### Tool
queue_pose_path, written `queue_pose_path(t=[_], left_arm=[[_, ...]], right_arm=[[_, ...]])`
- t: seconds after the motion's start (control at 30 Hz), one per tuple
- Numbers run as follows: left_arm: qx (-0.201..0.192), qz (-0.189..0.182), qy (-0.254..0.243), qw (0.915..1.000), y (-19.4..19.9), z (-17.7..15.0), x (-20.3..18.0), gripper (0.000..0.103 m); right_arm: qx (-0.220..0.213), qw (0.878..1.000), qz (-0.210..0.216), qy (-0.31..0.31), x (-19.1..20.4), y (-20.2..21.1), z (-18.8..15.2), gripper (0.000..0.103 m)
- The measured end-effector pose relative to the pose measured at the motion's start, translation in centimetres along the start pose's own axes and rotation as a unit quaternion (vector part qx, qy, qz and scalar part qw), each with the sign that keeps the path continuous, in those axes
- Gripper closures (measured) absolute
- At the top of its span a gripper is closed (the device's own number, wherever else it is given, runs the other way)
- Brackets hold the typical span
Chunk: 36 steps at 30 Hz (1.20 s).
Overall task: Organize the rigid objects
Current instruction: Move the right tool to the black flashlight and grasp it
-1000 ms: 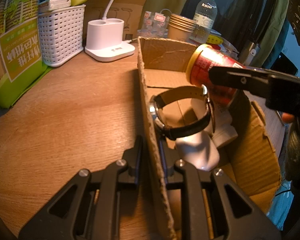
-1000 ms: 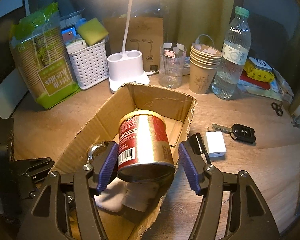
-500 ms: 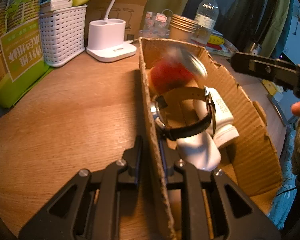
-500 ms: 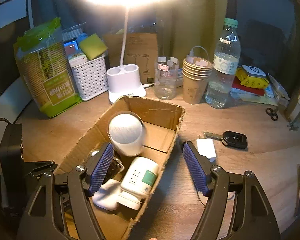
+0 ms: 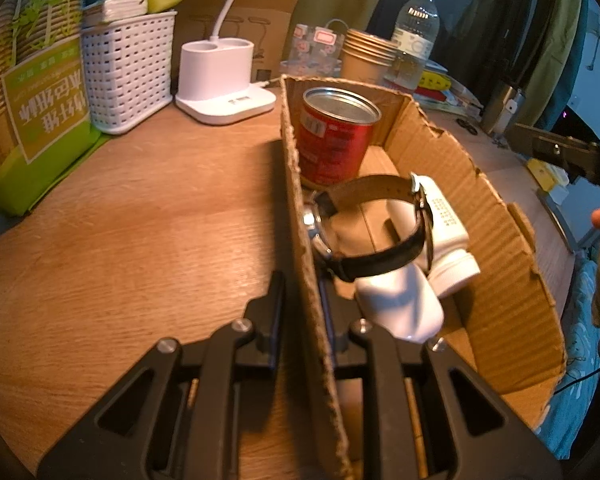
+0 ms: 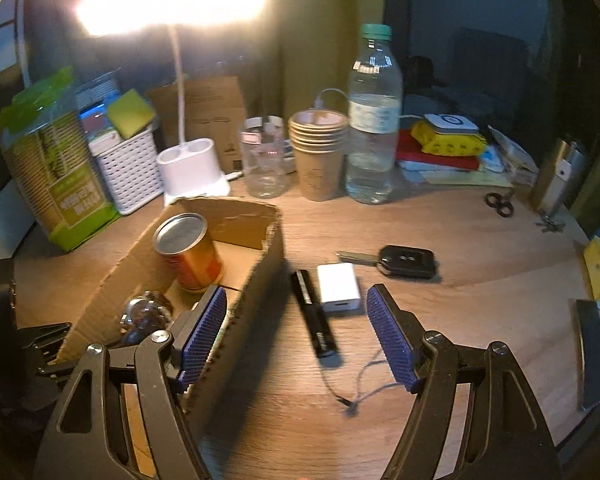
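Standing upright in cardboard box (image 5: pixel 480 208) — red tin (image 5: pixel 332 140), left jaws clenching its wall, right jaws released.

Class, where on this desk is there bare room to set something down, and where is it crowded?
Free: wood left of the box, up to the basket. Crowded: the back row by the cups, and beside the charger and key.

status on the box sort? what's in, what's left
Done: red can, wristwatch and white bottle sit inside the cardboard box. In hand: left tongs clamp the box wall; right tongs are open and empty. Left on the desk: black stick, white charger, car key.
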<state>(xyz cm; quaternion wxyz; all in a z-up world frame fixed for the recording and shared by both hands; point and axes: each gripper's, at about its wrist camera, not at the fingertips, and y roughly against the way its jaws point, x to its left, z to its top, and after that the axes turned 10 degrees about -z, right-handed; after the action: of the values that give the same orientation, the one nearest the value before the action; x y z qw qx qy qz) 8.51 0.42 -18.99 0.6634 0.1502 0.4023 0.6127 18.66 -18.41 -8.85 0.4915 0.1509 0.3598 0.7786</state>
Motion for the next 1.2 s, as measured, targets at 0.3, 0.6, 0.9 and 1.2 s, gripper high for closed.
queue_pose_path(t=[0.3, 0.6, 0.9, 1.2], left_arm=[[0.0, 0.001, 0.0, 1.0, 0.0, 0.0, 0.1, 0.085], [0.0, 0.001, 0.0, 1.0, 0.0, 0.1, 0.2, 0.085], [0.0, 0.001, 0.0, 1.0, 0.0, 0.1, 0.2, 0.084], [0.0, 0.001, 0.0, 1.0, 0.0, 0.1, 0.2, 0.084]], right_arm=[[0.011, 1.0, -0.016, -0.017, -2.0, -1.1, -0.6, 0.027], [0.027, 0.999, -0.022, -0.024, -2.8, -2.5, -1.5, 0.027], [0.047, 0.999, -0.009, -0.01, -2.2, -4.3, -2.3, 0.031], [0.061, 0.998, 0.001, 0.005, -1.2, -5.8, -2.5, 0.041]])
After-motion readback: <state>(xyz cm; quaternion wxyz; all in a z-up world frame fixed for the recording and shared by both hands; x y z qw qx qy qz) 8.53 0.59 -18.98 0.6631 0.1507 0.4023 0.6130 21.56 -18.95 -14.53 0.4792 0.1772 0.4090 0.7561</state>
